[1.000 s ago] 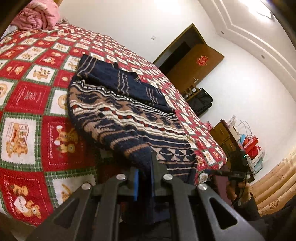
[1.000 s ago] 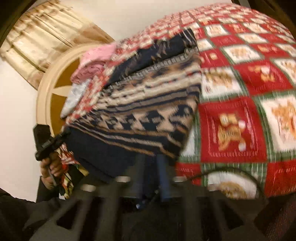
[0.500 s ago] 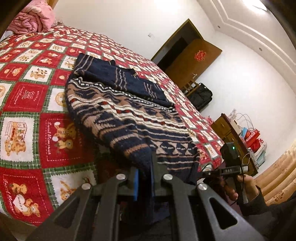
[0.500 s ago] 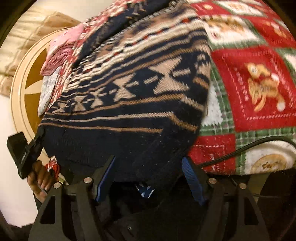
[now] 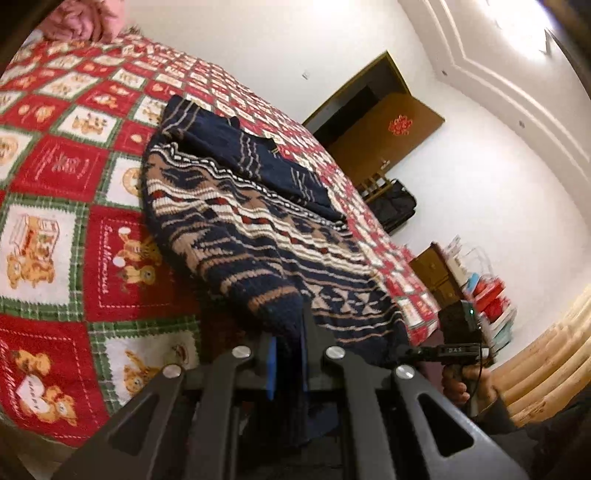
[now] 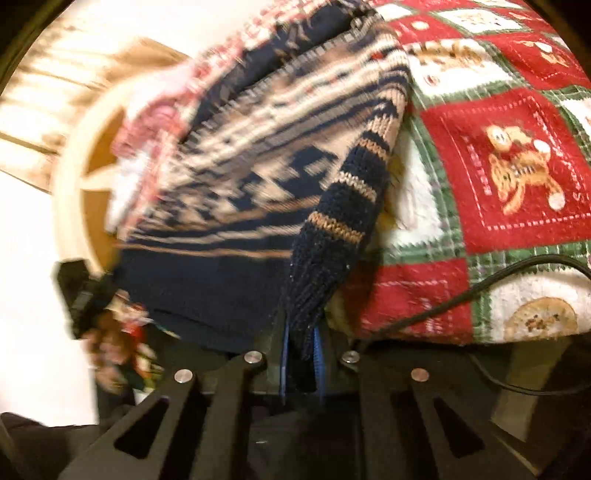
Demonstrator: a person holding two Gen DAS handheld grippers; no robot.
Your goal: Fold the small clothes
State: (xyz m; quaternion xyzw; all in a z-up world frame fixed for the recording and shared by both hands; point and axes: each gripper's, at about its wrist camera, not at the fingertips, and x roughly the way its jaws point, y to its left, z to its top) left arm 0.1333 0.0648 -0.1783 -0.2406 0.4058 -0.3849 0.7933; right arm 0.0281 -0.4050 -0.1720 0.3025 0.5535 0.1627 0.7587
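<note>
A navy, tan and white patterned knit sweater (image 5: 258,236) lies on the bed, its hem hanging over the near edge. My left gripper (image 5: 288,343) is shut on one hem corner of the sweater. In the right wrist view the sweater (image 6: 266,155) fills the middle, blurred. My right gripper (image 6: 301,343) is closing, and its blue pads pinch the other dark ribbed hem corner. Each view shows the other gripper in a hand: the right one (image 5: 458,347) and the left one (image 6: 85,295).
The bed is covered by a red, white and green teddy-bear quilt (image 5: 55,221). Pink bedding (image 5: 77,18) is piled at the far end. A brown door (image 5: 384,129), a dark bag (image 5: 395,203) and a cluttered wooden cabinet (image 5: 436,266) stand by the wall. A black cable (image 6: 480,288) crosses the quilt.
My right gripper stood wide open around the sweater's hem half a second ago and has now closed on it. The left gripper keeps its hold with little movement.
</note>
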